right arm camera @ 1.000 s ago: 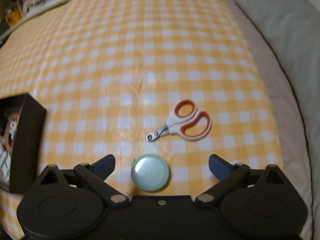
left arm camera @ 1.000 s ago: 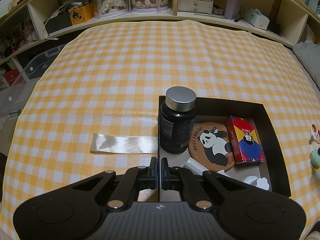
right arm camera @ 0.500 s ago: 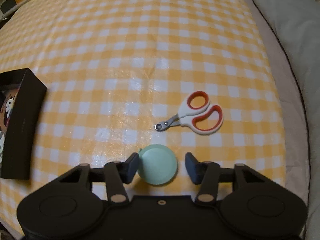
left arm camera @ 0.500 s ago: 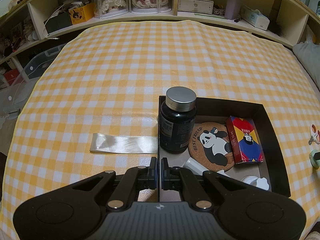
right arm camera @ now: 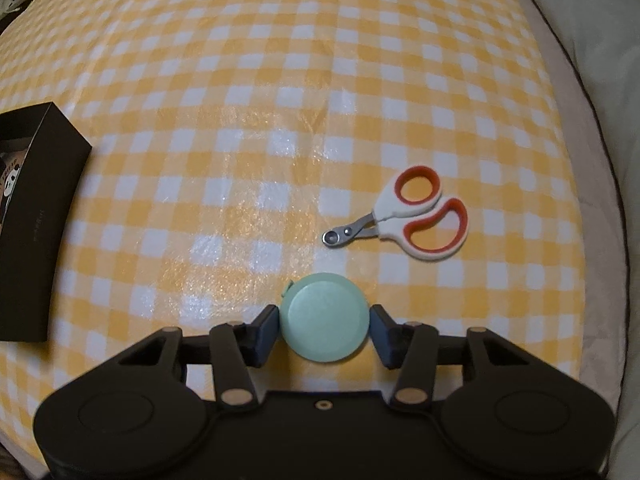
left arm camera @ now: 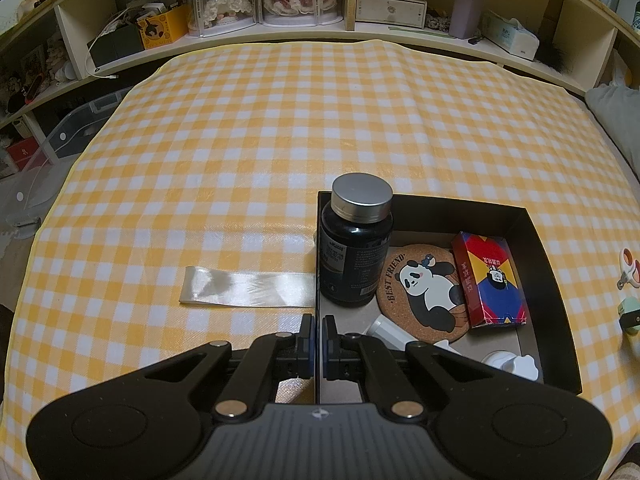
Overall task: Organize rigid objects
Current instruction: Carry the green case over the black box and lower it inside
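Observation:
My right gripper [right arm camera: 324,328] is shut on a round mint-green case [right arm camera: 324,317], held between both pads just above the checked cloth. Small white and red-orange clippers [right arm camera: 404,215] lie to its upper right. My left gripper [left arm camera: 318,346] is shut on the near left wall of the black box [left arm camera: 536,240], which also shows at the left of the right wrist view [right arm camera: 36,216]. The box holds a dark bottle [left arm camera: 356,242], a panda coaster [left arm camera: 424,290], a red and blue card pack [left arm camera: 490,280] and white plastic pieces [left arm camera: 510,362].
A shiny ribbon strip [left arm camera: 246,290] lies left of the box. Shelves with boxes and dolls [left arm camera: 260,0] run along the far edge. A grey pillow [right arm camera: 588,40] lies at the right of the cloth. The clippers [left arm camera: 628,266] and green case [left arm camera: 630,314] show at the right.
My right gripper has closed from wide open onto the mint-green case and lifted it slightly. The left gripper and the box have not moved.

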{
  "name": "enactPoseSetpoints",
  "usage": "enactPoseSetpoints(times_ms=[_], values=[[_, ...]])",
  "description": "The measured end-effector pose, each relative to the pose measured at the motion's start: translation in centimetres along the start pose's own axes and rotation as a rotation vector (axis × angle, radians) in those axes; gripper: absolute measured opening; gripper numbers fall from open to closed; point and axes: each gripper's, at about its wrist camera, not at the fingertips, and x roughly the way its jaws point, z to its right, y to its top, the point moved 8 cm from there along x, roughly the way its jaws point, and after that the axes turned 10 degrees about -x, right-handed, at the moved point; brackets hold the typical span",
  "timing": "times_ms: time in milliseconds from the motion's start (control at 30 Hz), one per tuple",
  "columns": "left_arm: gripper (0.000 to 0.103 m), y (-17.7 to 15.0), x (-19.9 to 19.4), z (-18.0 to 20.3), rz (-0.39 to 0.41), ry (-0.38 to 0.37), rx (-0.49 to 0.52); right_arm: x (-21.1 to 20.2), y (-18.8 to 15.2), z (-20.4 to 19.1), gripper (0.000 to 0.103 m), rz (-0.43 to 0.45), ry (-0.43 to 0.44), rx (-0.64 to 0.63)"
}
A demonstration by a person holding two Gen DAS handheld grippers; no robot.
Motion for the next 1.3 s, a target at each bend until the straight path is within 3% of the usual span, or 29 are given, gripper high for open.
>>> enactPoseSetpoints(times_ms=[133, 367, 667, 867, 1067, 1300], values=[[0.003, 0.0, 0.0, 0.0, 0.0, 0.0, -0.001, -0.3, 0.6, -0.7, 0.05, 0.021, -0.009, -0.005], [0.003, 0.0, 0.0, 0.0, 0.0, 0.0, 0.0, -4.3, 3.0, -3.4, 0.05, 0.155, 0.072, -0.013], [0.003, 0.0, 0.0, 0.0, -0.001, -0.001, -0.002, -9.8, 6.2, -12.5, 0.05, 0.339, 0.309, -0.066], [0.003, 0.0, 0.1, -0.1, -0.004, -0.01, -0.011, -9.7, 7.4, -19.5, 0.05, 0.348, 0.49, -0.075], [0.003, 0.0, 0.1, -0.1, -0.006, -0.013, -0.015, -8.7, 6.7, -24.5, 0.05, 0.334, 0.523, -0.126], [0.003, 0.2, 0.2, -0.1, -0.013, -0.027, -0.041, -7.1, 6.9, -27.5, 0.05, 0.322, 0.569, -0.137]])
